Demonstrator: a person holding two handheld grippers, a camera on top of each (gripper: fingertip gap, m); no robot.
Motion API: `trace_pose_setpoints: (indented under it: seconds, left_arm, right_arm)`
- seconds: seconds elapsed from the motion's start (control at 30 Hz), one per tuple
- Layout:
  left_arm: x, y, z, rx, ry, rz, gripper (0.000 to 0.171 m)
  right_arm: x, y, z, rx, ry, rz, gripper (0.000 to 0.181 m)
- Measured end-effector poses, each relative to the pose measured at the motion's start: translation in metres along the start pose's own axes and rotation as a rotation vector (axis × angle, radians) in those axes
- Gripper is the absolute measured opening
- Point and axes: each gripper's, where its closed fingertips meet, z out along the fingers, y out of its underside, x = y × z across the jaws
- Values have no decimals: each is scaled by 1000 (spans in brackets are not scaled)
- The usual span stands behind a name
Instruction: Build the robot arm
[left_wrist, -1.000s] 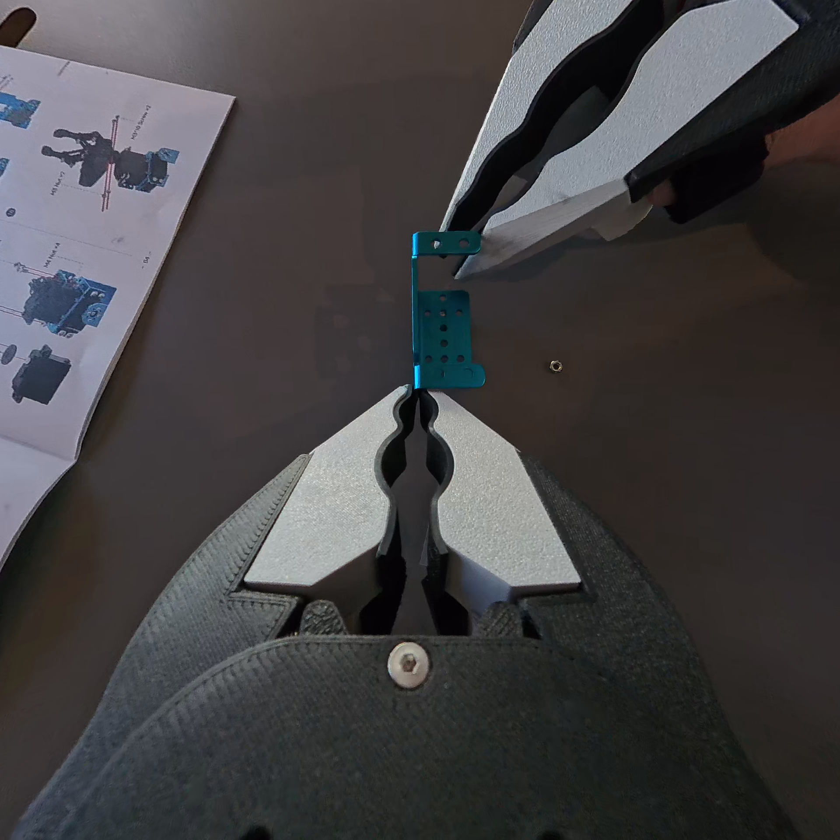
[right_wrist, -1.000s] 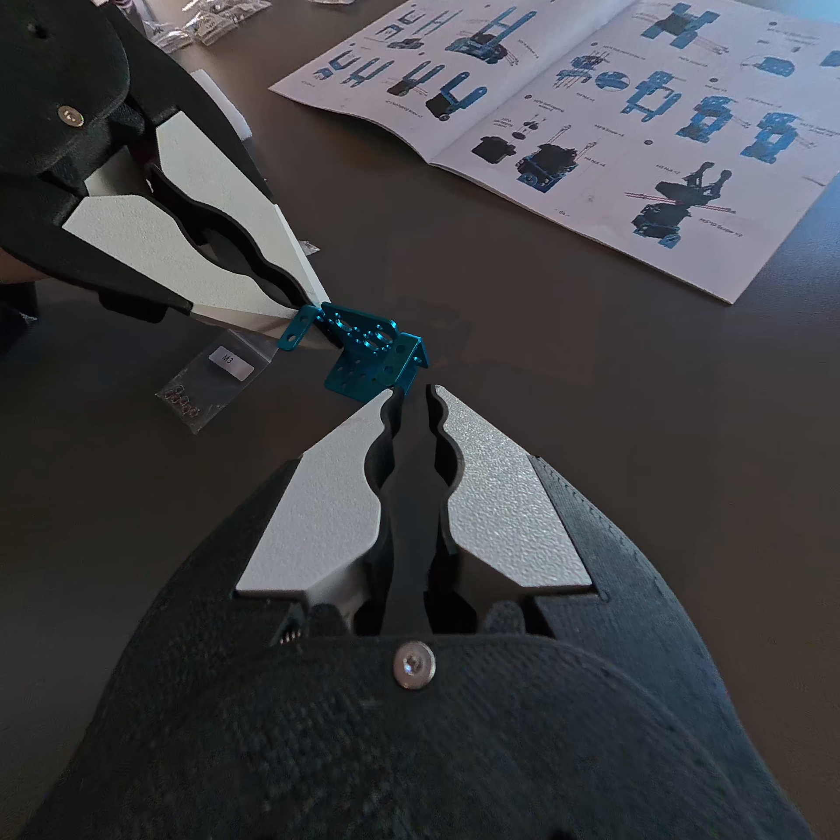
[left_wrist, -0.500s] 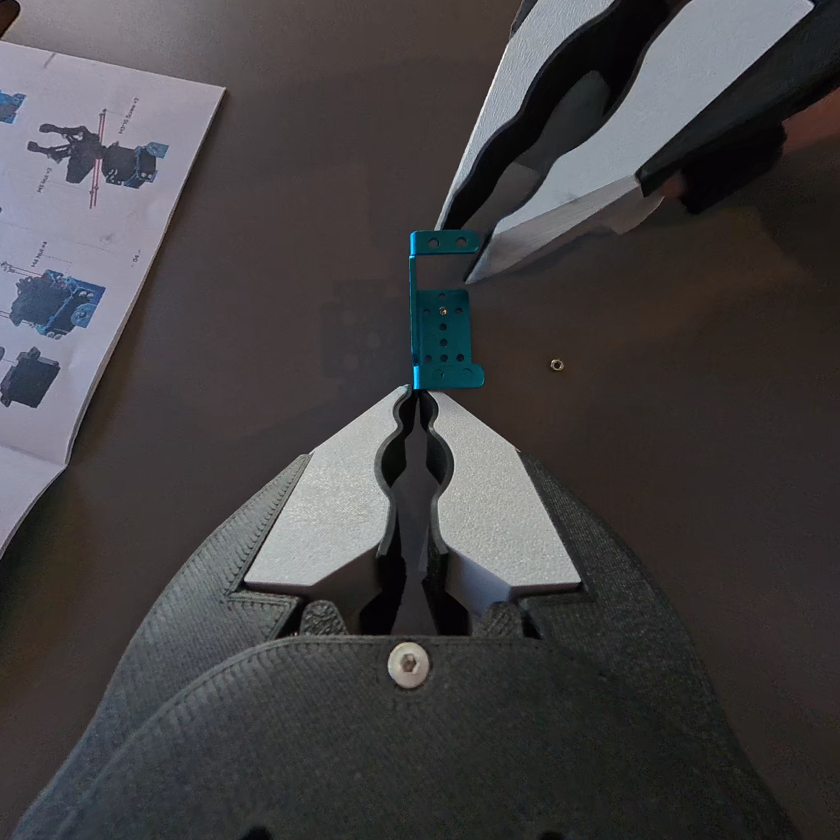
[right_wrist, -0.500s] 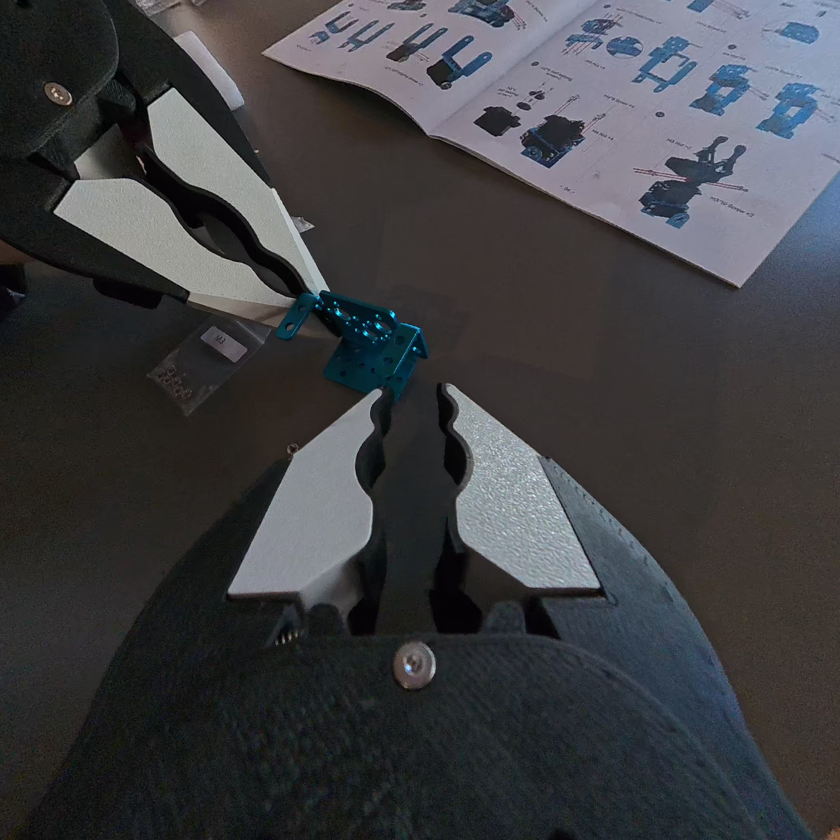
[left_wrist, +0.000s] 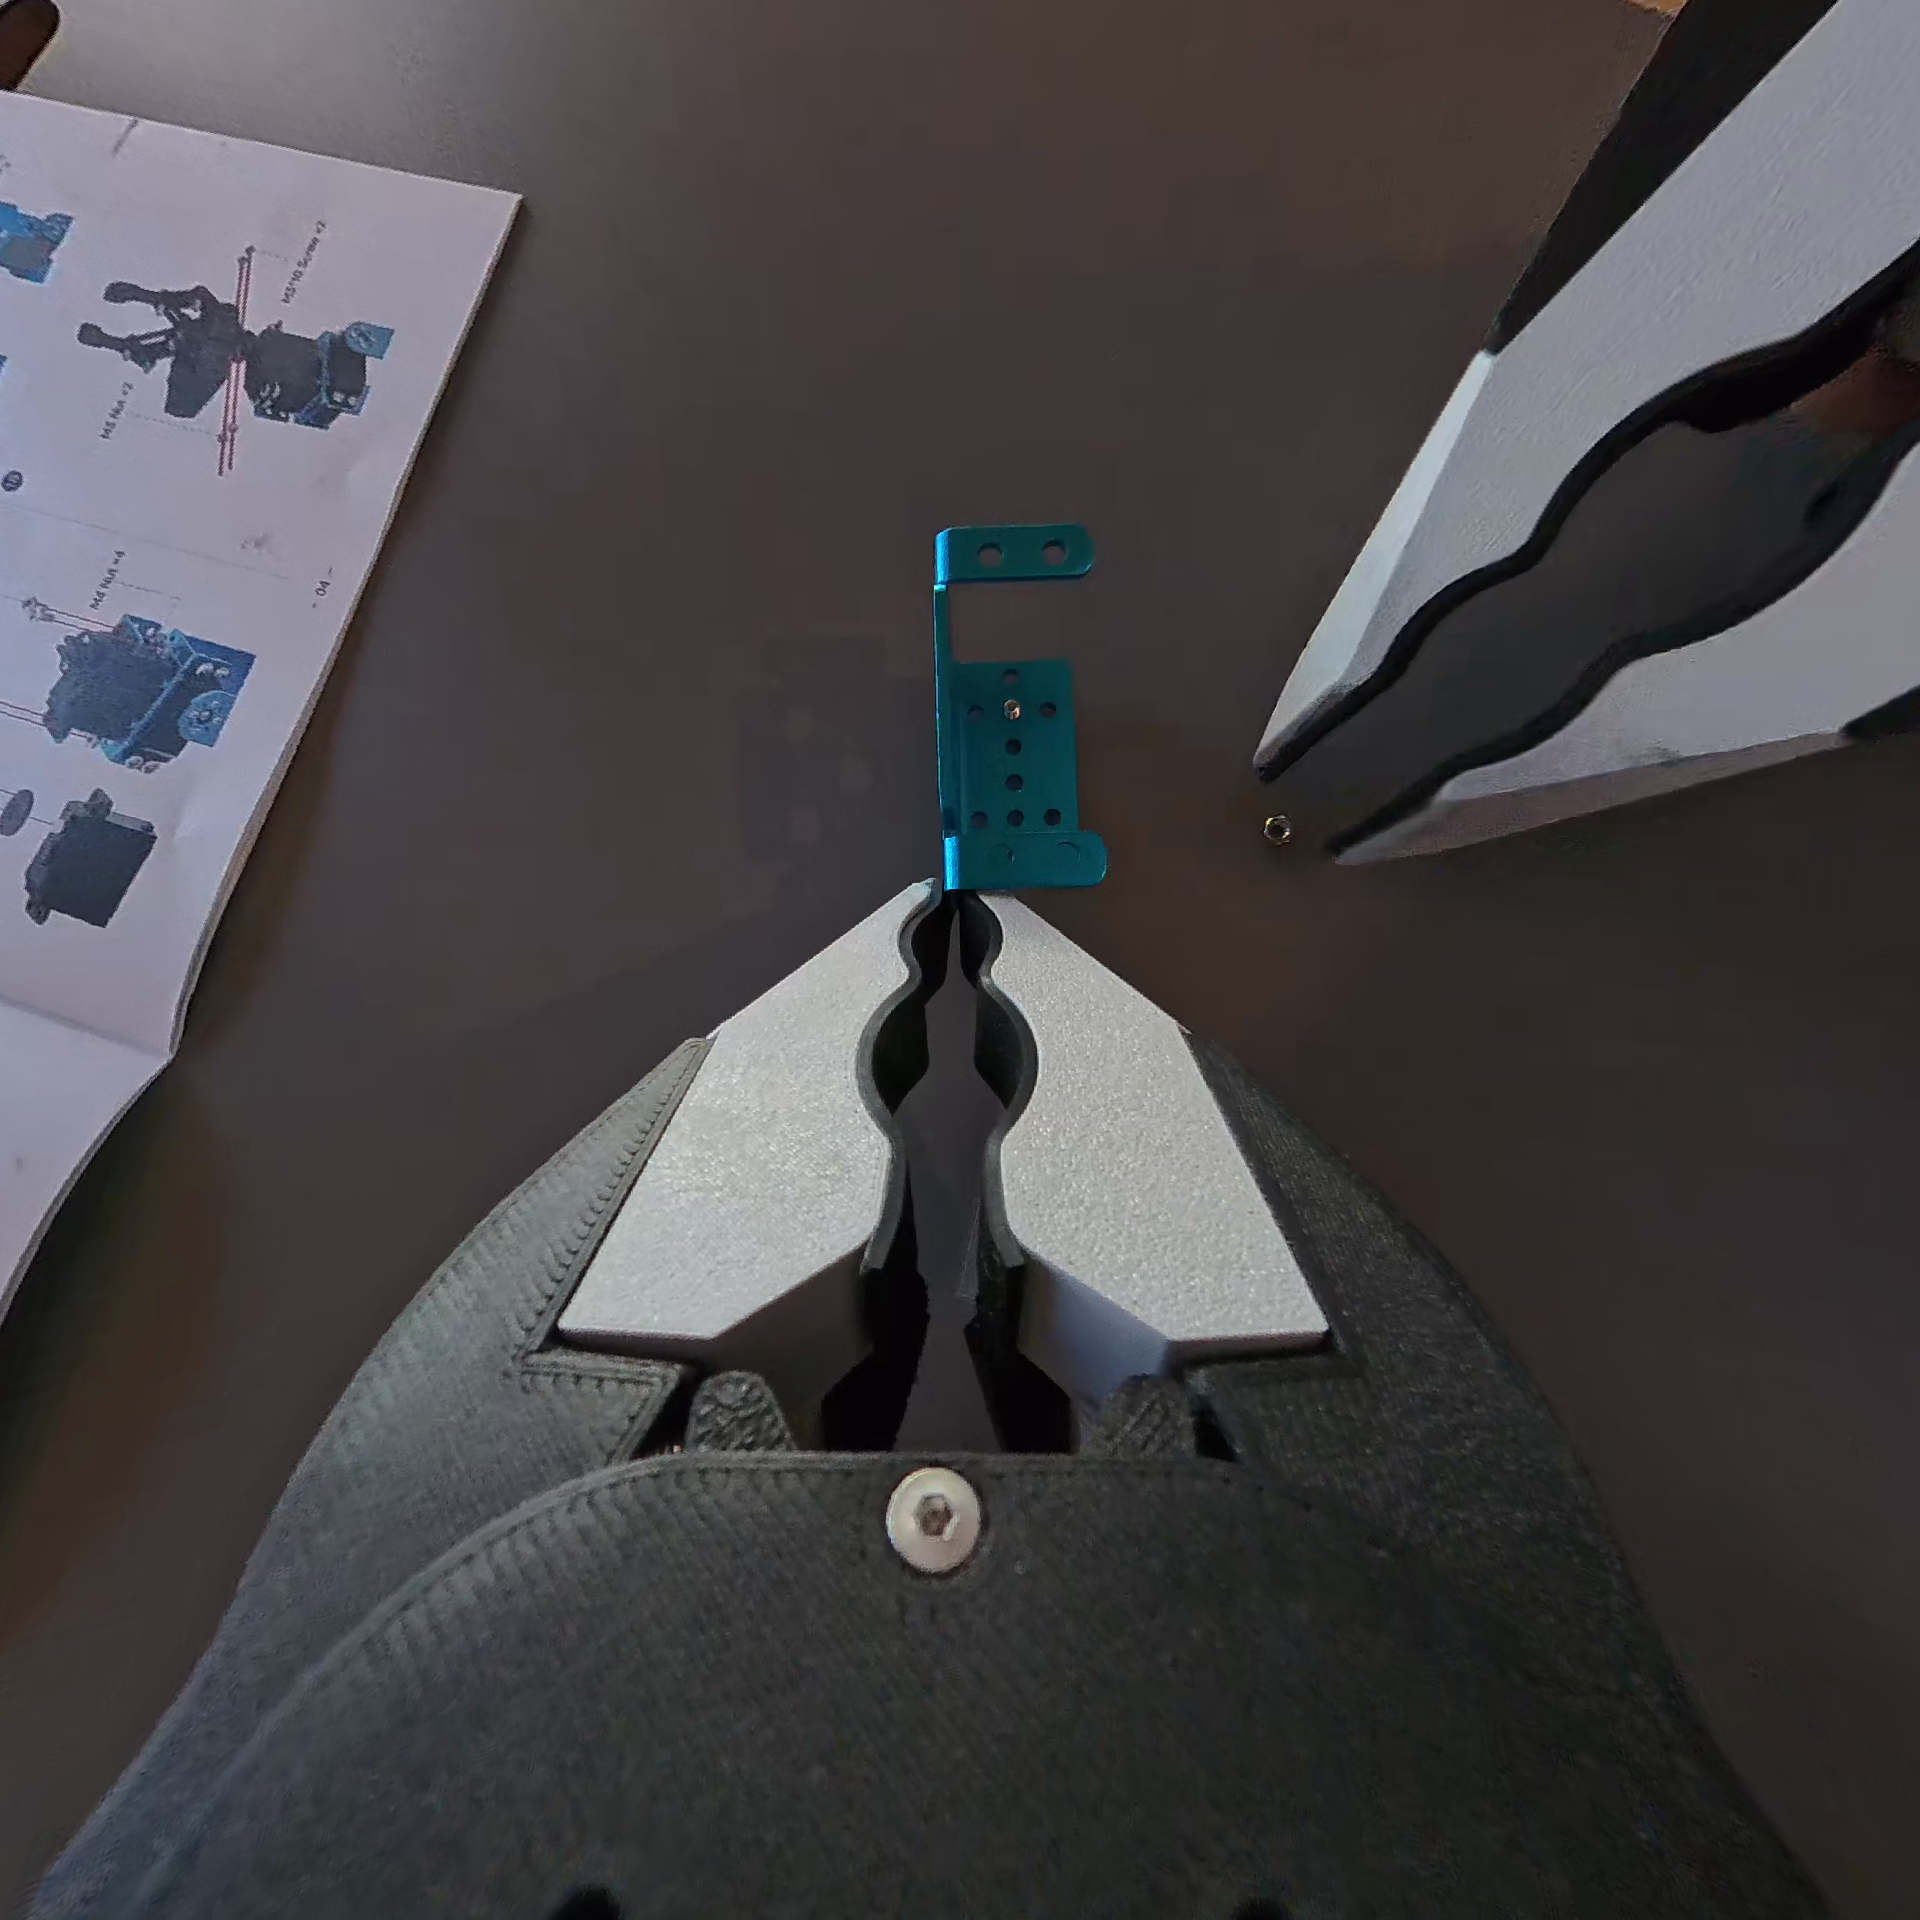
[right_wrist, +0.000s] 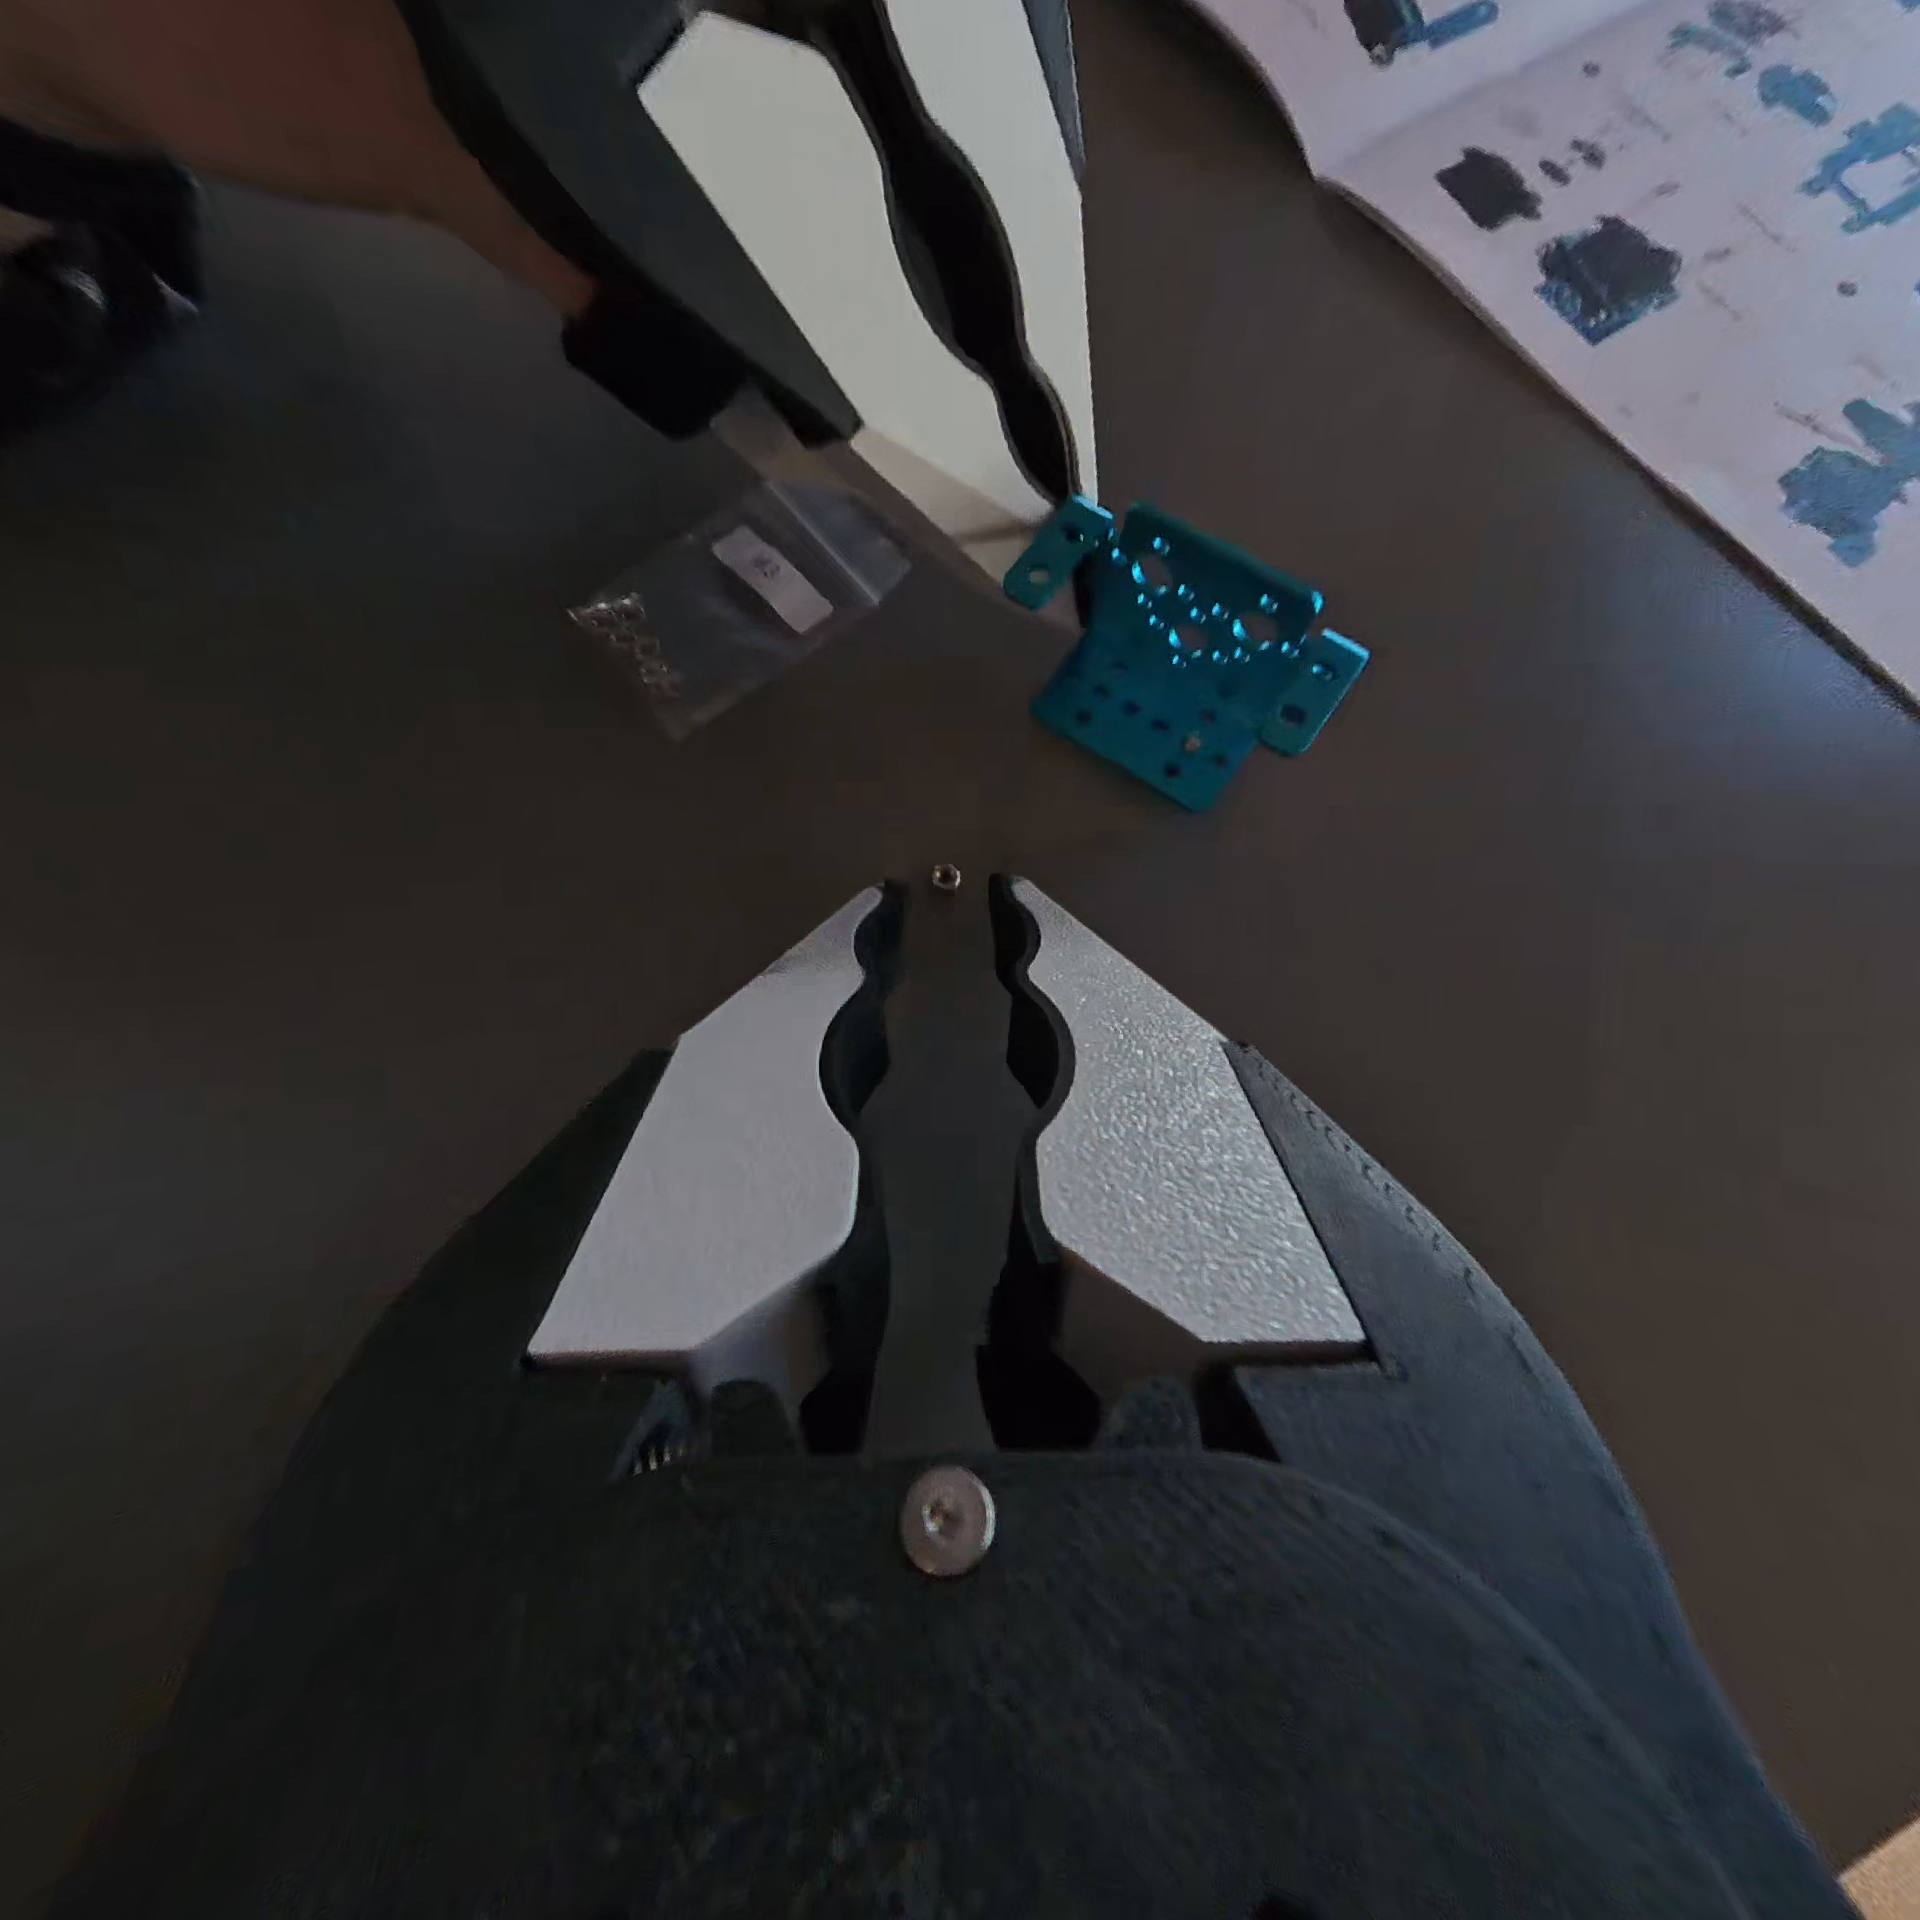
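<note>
Assembly workbench: instruction booklet (left_wrist: 187, 499), blue bracket (left_wrist: 1013, 727), bagged screws (right_wrist: 727, 613).

Dark table (left_wrist: 1351, 1247) — bracket (left_wrist: 1013, 748), nut (left_wrist: 1278, 828), booklet (left_wrist: 187, 540)

A dark brown tabletop (left_wrist: 727, 312) carries an open assembly booklet (left_wrist: 156, 520) with blue and black diagrams near one edge. A clear plastic bag (right_wrist: 727, 613) of small fasteners, bearing a white label, lies flat beside a perforated blue metal bracket (left_wrist: 1013, 748). A tiny metal nut (right_wrist: 943, 876) sits apart on bare surface.
</note>
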Motion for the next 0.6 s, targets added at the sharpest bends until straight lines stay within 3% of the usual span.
trace_pose_setpoints:
  seconds: [0.4, 0.6]
  left_arm:
    - [1, -1, 0, -10, -13, 0, 1]
    - [2, -1, 1, -13, -17, -5, 1]
  right_arm:
    - [4, -7, -1, 35, -36, 99, 15]
    - [58, -40, -23, 148, 197, 205, 23]
